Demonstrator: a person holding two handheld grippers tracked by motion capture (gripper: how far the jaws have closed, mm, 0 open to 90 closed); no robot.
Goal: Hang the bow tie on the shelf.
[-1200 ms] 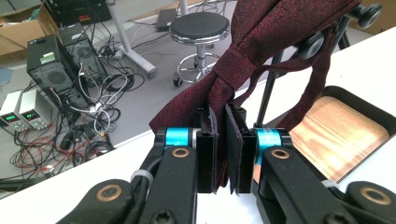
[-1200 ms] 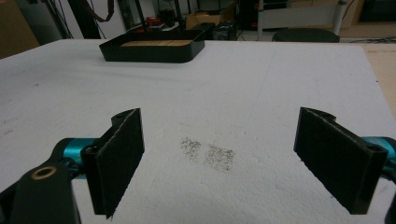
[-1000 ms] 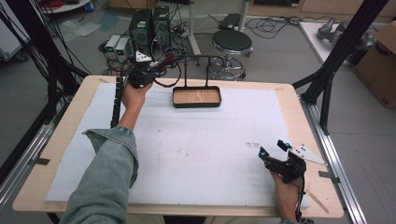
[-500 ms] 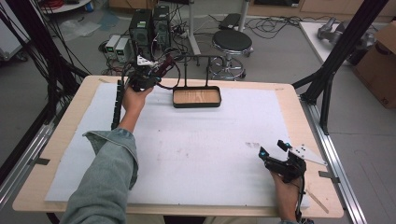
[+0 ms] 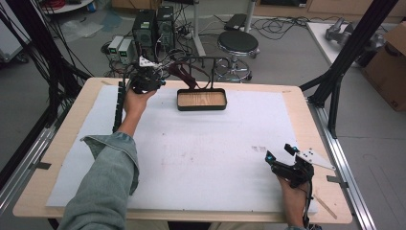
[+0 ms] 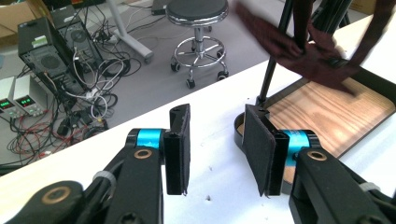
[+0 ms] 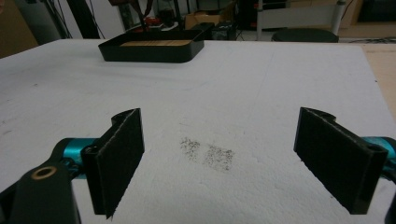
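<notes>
A black tray [image 5: 201, 108] with a wooden bottom stands at the far middle of the table. A thin black stand [image 5: 210, 72] rises from it, and a dark red strap [image 5: 183, 73] hangs on the stand. My left gripper [image 5: 155, 79] is just left of the tray, open. In the left gripper view the left gripper [image 6: 217, 154] has nothing between its pads, the tray [image 6: 327, 112] lies ahead to the right, and the strap [image 6: 317, 60] is blurred above it. My right gripper [image 5: 279, 152] rests near the front right, wide open. In the right gripper view the right gripper [image 7: 219, 163] is over a grey smudge [image 7: 208, 154], with the tray [image 7: 149, 53] far ahead.
A white sheet [image 5: 201, 158] covers the wooden table. Behind the table stand a round stool [image 5: 238, 45] and computer boxes [image 5: 153, 24] among cables. Black frame posts [image 5: 335, 81] rise at the right, a cardboard box [image 5: 390, 62] beyond. A black cable chain [image 5: 117, 108] lies by the left forearm.
The left gripper has barely shifted beside the stand, and the strap looks blurred as if swinging. The right gripper has not moved.
</notes>
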